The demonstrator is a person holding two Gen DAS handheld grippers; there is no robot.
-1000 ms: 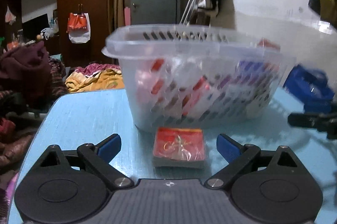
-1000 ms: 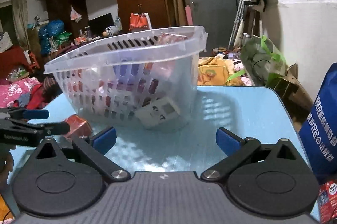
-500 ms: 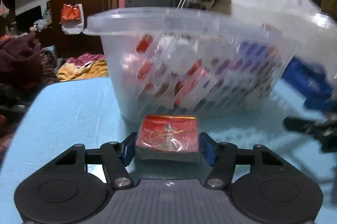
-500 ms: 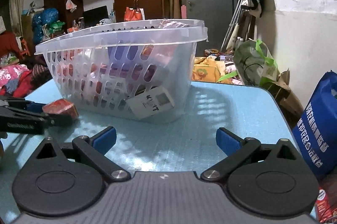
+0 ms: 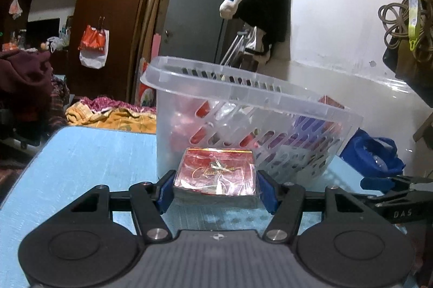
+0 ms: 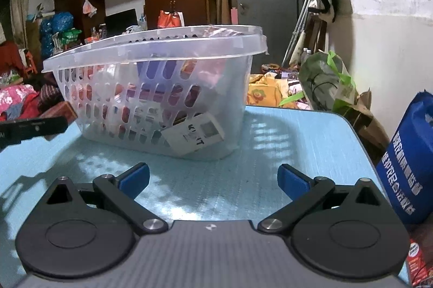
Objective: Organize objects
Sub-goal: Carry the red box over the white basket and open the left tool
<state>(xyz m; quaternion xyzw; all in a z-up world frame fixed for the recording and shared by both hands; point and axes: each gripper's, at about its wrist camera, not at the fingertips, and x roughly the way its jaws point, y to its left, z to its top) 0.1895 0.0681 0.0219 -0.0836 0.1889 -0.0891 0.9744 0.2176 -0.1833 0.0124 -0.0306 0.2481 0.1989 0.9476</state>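
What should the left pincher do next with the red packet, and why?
Probably lift it. The left gripper is shut on the red packet, which sits lower than the basket rim, and the basket already holds similar items.

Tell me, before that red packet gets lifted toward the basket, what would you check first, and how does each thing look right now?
1. Grip: left gripper has both blue pads against the sides of the red packet: ok.
2. Packet clear of the table: cannot tell; its underside is hidden.
3. Clear plastic basket upright, top open: ok.
4. Room inside: already holds many packets and a white box; space at the top cannot be told.
5. Right gripper open, empty, in front of the basket, apart from it: ok.
6. Blue bag at the table's right edge, away from the path: ok.
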